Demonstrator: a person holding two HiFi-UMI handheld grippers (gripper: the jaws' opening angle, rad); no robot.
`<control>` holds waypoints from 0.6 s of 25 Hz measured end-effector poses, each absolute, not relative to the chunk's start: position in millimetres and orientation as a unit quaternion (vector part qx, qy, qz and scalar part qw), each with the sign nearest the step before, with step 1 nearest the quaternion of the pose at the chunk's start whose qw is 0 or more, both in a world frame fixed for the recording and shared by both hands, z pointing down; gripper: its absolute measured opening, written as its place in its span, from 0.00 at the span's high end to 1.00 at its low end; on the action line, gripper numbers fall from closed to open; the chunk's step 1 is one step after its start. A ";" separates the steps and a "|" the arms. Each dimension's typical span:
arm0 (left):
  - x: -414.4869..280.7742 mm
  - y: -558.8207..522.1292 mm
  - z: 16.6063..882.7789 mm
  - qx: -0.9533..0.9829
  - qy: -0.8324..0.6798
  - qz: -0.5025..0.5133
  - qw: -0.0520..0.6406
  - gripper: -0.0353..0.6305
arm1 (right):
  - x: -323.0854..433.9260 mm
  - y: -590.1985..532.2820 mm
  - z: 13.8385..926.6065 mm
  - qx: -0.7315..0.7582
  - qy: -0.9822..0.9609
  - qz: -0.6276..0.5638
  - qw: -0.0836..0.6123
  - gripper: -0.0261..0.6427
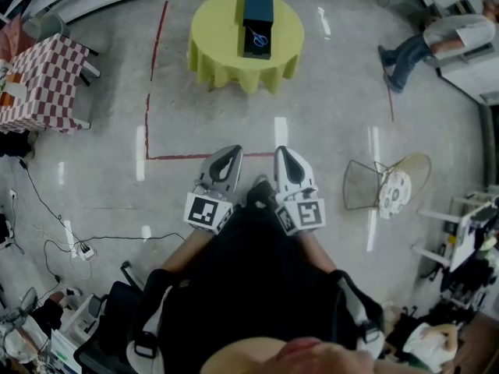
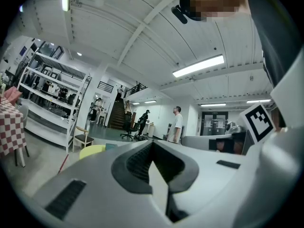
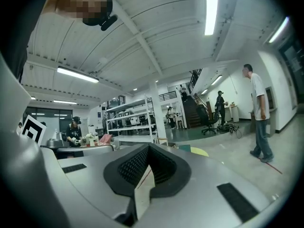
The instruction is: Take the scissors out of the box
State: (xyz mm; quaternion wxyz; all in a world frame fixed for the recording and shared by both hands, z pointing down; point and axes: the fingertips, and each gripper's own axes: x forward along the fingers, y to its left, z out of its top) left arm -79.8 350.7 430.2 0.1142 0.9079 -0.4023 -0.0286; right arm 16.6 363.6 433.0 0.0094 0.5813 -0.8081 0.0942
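Far ahead in the head view stands a round yellow-green table (image 1: 226,57) with an open dark box (image 1: 258,10) on it. Blue-handled scissors (image 1: 260,37) lie in the box's near half. My left gripper (image 1: 228,151) and right gripper (image 1: 284,152) are side by side close to my body, both pointing level toward the table and well short of it. Both sets of jaws are shut with nothing between them. Past the left gripper (image 2: 152,144) a sliver of the table (image 2: 91,151) shows; past the right gripper (image 3: 148,149) the table (image 3: 202,151) and box (image 3: 184,148) peek out.
Red tape lines (image 1: 152,100) mark the floor between me and the table. A red-checked table (image 1: 39,84) stands at the left, a tipped wire chair (image 1: 386,181) at the right. Cables (image 1: 47,236) trail at lower left. A person (image 1: 437,41) sits at the top right.
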 end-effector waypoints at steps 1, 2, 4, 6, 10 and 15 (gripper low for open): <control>-83.5 350.1 431.0 0.909 -0.401 -0.028 0.114 0.97 | 13.5 362.5 433.0 0.583 -0.807 0.094 0.010 0.97; -86.7 349.8 431.6 0.909 -0.400 -0.028 0.114 0.97 | 10.7 361.4 433.1 0.584 -0.806 0.094 0.011 0.96; -91.4 348.7 432.7 0.908 -0.400 -0.028 0.118 0.97 | 6.6 358.4 433.9 0.584 -0.807 0.092 0.013 0.97; -94.3 343.9 435.0 0.907 -0.403 -0.027 0.120 0.97 | 4.3 352.0 436.6 0.581 -0.808 0.092 0.015 0.97; -97.9 324.3 438.5 0.904 -0.410 -0.024 0.118 0.97 | 2.0 330.3 442.5 0.577 -0.811 0.093 0.015 0.97; -94.4 289.0 445.2 0.902 -0.416 -0.016 0.115 0.97 | 6.4 289.0 450.0 0.570 -0.816 0.095 0.011 0.97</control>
